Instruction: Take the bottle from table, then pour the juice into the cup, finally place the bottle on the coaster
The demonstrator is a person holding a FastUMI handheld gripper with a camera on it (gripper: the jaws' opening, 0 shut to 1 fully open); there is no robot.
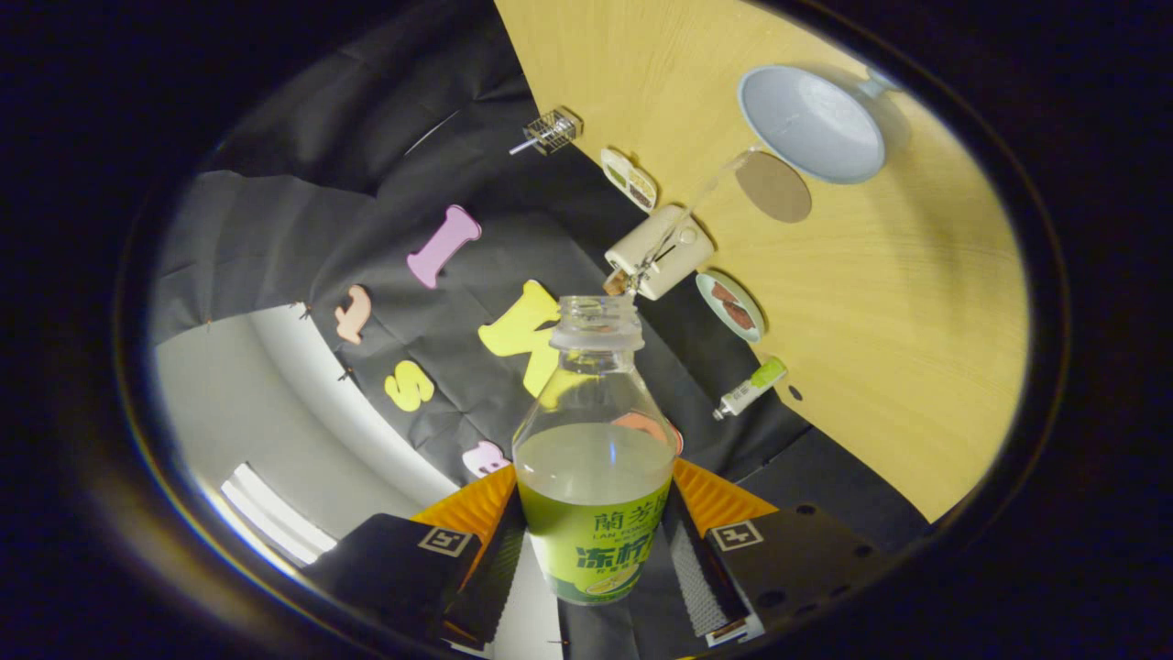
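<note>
Bottle [594, 458] is sitting clamped between the two fingers of the gripper [596, 541], uncapped mouth pointing toward twelve o'clock and the whole view rolling sideways, so the table [898, 302] is standing at three o'clock. A thin stream of juice seems to be arcing toward the cup [811, 124] at one o'clock; the coaster [772, 187] is lying just beside it. Risk: the stream is travelling far, and any wobble or faster tilting is likely sending juice onto the coaster, or the smooth bottle slipping in the grip.
</note>
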